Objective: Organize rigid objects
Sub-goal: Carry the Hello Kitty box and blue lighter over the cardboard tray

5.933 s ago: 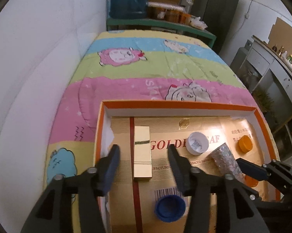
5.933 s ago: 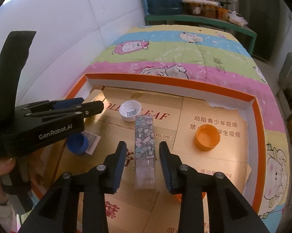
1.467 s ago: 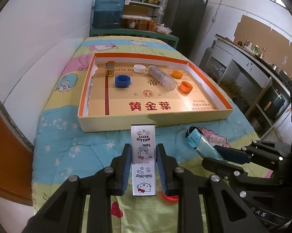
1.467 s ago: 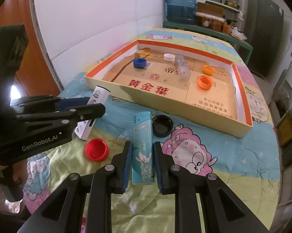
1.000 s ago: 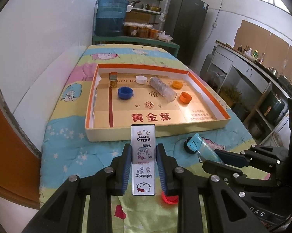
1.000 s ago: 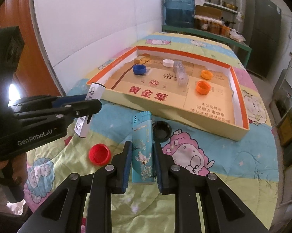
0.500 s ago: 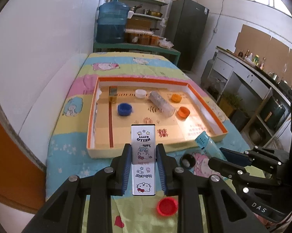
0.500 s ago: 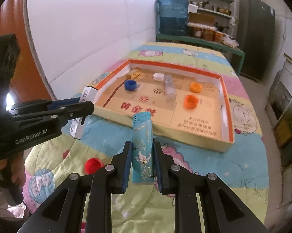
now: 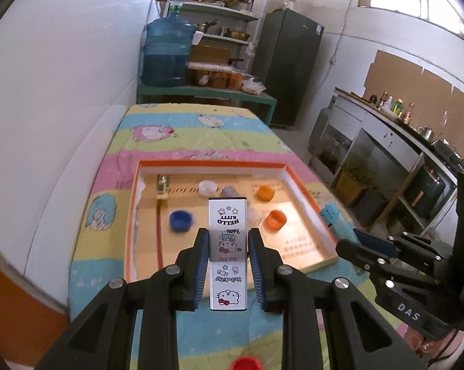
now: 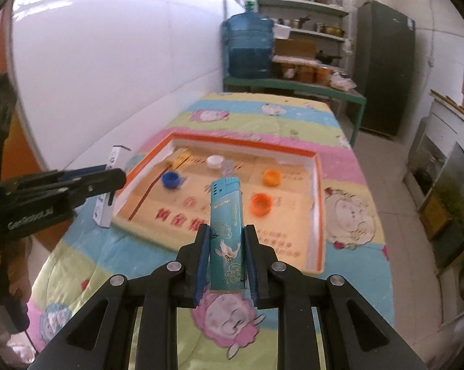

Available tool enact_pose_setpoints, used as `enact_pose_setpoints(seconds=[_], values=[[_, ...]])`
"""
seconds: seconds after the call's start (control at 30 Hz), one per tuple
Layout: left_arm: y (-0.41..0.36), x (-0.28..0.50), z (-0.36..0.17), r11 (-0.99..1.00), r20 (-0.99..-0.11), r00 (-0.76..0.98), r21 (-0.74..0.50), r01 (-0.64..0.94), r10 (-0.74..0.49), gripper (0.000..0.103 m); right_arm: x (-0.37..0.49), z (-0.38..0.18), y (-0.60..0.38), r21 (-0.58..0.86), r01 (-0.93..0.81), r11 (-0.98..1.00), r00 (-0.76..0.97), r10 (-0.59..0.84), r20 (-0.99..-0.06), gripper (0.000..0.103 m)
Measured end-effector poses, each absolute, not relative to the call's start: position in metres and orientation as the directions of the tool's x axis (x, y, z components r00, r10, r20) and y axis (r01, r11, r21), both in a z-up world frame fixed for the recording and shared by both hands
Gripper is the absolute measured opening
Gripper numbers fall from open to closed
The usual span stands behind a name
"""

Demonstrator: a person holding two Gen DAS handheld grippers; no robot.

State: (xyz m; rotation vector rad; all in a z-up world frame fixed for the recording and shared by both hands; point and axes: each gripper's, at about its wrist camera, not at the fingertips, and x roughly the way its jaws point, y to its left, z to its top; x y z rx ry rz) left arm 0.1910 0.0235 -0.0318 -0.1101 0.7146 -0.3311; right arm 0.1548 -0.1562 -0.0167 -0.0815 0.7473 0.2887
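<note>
Both lighters were held end-on, long axes running out along the fingers toward the tray (image 9: 305,206) ahead and below. Left gripper (image 9: 227,257) was clamped on white Hello Kitty lighter (image 9: 227,228); right gripper (image 10: 226,260) on teal lighter (image 10: 226,225). Neither hand looked clearly nearer.
</note>
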Motion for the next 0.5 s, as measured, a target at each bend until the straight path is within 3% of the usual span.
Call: enact_pose_setpoints(seconds=[0.5], values=[[-0.004, 0.25, -0.029, 0.932, -0.641, 0.676, -0.245, 0.267, -0.362, 0.026, 0.22, -0.03, -0.188, 0.04, -0.146, 0.989, 0.659, 0.127, -0.741, 0.022]])
